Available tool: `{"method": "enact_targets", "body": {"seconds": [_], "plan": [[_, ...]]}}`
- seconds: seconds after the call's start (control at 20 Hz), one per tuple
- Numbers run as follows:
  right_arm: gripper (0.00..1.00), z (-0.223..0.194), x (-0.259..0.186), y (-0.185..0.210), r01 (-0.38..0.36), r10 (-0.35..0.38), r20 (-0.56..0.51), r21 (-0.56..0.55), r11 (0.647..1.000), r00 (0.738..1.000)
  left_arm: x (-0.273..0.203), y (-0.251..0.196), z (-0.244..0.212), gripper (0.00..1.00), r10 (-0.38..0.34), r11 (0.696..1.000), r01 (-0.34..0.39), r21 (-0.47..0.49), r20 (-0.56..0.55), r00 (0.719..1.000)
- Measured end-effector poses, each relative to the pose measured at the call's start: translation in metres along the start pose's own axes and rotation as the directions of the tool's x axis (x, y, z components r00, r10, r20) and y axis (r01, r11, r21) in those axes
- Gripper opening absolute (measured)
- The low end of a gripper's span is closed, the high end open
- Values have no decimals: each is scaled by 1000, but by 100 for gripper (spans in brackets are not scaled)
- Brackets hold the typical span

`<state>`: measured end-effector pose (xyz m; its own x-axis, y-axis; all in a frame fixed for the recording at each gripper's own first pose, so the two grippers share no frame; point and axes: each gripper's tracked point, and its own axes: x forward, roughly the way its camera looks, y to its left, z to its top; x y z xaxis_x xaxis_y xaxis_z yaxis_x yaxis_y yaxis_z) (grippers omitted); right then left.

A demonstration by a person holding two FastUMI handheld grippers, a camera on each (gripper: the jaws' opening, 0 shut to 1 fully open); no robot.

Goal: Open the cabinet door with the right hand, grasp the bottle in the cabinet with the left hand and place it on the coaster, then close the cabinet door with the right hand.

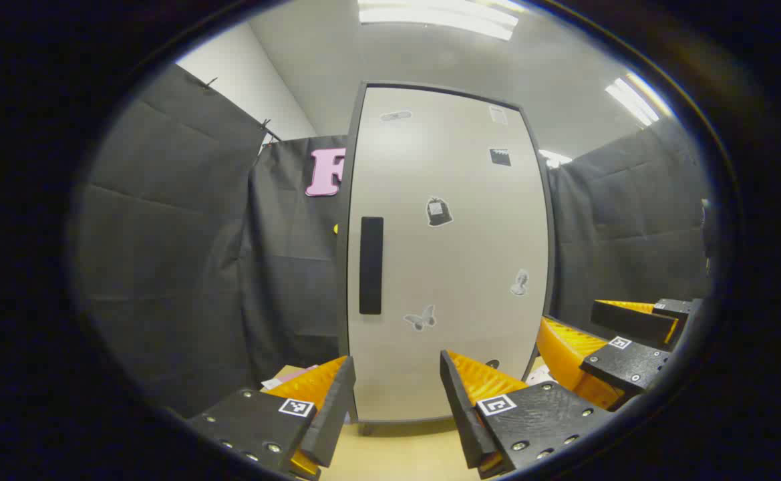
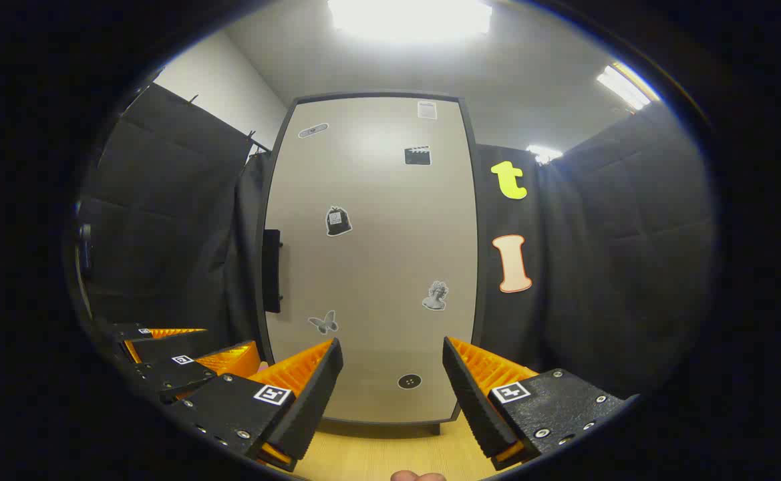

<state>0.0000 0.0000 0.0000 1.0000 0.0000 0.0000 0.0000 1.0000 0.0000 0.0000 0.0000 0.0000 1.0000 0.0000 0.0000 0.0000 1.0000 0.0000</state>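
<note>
None of the task's steps are looking done yet: the tall pale-grey cabinet door (image 1: 450,267) with a dark frame is standing fully shut on the light wooden tabletop (image 1: 397,454). I judge that opening, fetching, placing and closing are all remaining.

One black vertical bar handle (image 1: 371,265) is sitting at the door's left edge, untouched. Seven small stickers are showing on the door in the right gripper view. The bottle is presumably waiting behind the door.

Two grippers are hovering in front of the door, short of it. The left gripper (image 1: 397,394) is holding its fingers wide apart, grasping nothing. The right gripper (image 2: 393,381) is likewise gaping and empty, pointing at the door's lower middle.
</note>
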Motion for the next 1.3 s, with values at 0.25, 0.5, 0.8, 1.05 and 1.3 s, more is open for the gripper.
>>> {"method": "enact_targets", "body": {"seconds": [0.25,0.5,0.8,1.05,1.3], "plan": [[93,-3,-2,3,0,0,-16,8,1000,1000,-1,7,6,73,-3,1000,3,15,7,1000],[93,-3,-3,4,-6,6,-22,4,1000,1000,-5,4,7,73,-5,1000,4,25,5,1000],[93,-4,0,2,-8,8,-35,1,1000,999,-2,4,7,73,-3,1000,3,26,0,1000],[93,-7,2,-1,-7,8,-46,1,1000,999,-1,1,8,73,-11,999,11,33,-2,1000],[93,-8,6,-5,-6,6,-45,-13,1000,999,-4,1,8,73,-17,999,17,40,-3,1000]]}}
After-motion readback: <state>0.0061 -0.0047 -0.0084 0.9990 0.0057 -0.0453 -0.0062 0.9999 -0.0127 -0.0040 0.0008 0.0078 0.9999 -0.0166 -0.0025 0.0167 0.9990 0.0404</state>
